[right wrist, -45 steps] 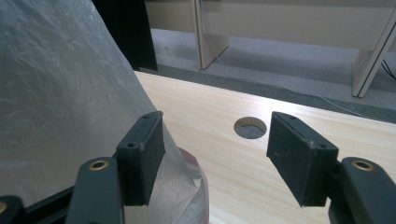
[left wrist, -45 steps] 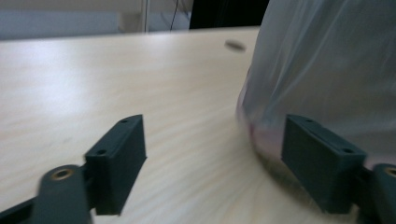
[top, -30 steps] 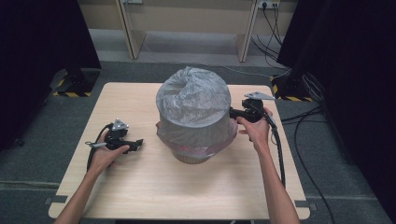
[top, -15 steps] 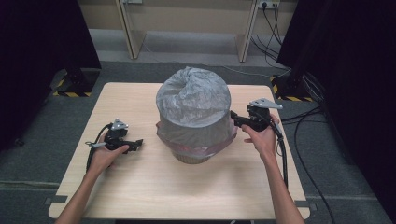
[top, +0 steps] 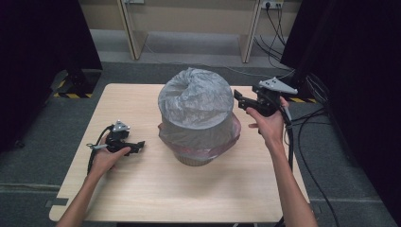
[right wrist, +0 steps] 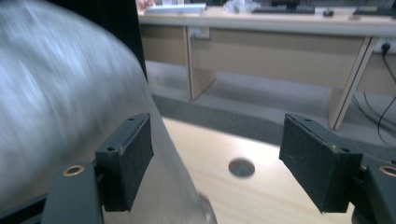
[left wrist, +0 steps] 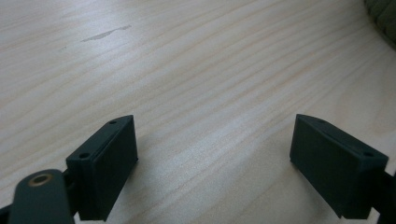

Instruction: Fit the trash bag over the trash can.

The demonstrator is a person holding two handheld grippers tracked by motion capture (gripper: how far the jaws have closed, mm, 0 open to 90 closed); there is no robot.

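Note:
A bin [top: 196, 158] stands mid-table under a bulging grey plastic bag [top: 196, 106], with a pink liner edge showing at its rim. My right gripper [top: 240, 100] is lifted beside the bag's upper right side, jaws open, nothing between them; the bag's blurred grey side [right wrist: 60, 107] bulges at the left next to my right gripper [right wrist: 217, 163]. My left gripper [top: 137, 146] rests low on the table left of the bin, open and empty. In the left gripper view, bare wood lies between the jaws of my left gripper [left wrist: 215, 161].
The wooden table [top: 142, 189] has a cable hole [right wrist: 242, 167] near its far side. Cables trail off the right edge onto the floor. Desks [top: 189, 19] stand behind; dark curtains flank both sides.
My right gripper has risen from the bag's mid-height to beside its upper part and drawn slightly away to the right. The left gripper has not moved.

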